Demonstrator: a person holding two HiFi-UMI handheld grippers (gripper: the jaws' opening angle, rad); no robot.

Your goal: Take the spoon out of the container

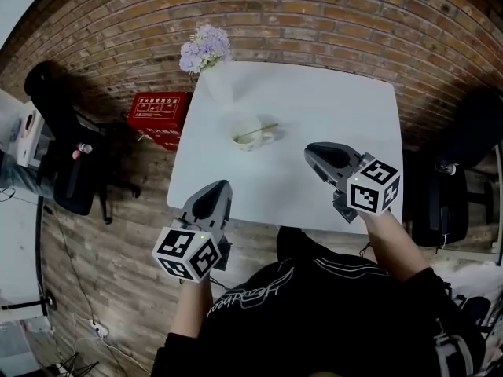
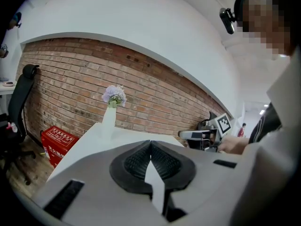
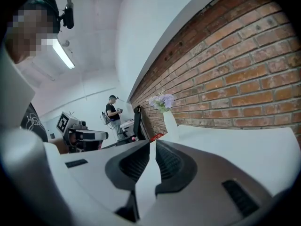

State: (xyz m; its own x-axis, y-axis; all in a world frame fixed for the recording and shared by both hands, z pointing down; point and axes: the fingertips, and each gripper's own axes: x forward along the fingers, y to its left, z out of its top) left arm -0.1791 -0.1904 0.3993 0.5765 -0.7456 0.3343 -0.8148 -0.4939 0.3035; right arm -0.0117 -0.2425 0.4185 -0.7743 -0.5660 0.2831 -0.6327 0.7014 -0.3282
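Observation:
A white cup (image 1: 264, 140) stands near the middle of the white table (image 1: 330, 100). A gold-coloured spoon (image 1: 260, 130) lies in it, with its handle slanting out over the rim to the right. My left gripper (image 1: 222, 184) hovers at the table's near left edge, its jaws shut and empty; the tips meet in the left gripper view (image 2: 150, 143). Right of the cup, over the table, my right gripper (image 1: 309, 151) is shut with nothing in it, as the right gripper view (image 3: 152, 142) also shows. Neither gripper view shows the cup or the spoon.
A white vase with purple flowers (image 1: 206, 49) stands at the table's far left corner. On the floor to the left are a red box (image 1: 159, 112) and a black chair (image 1: 67, 163). Another dark chair (image 1: 471, 132) stands at the right. A person (image 3: 113, 111) stands far off.

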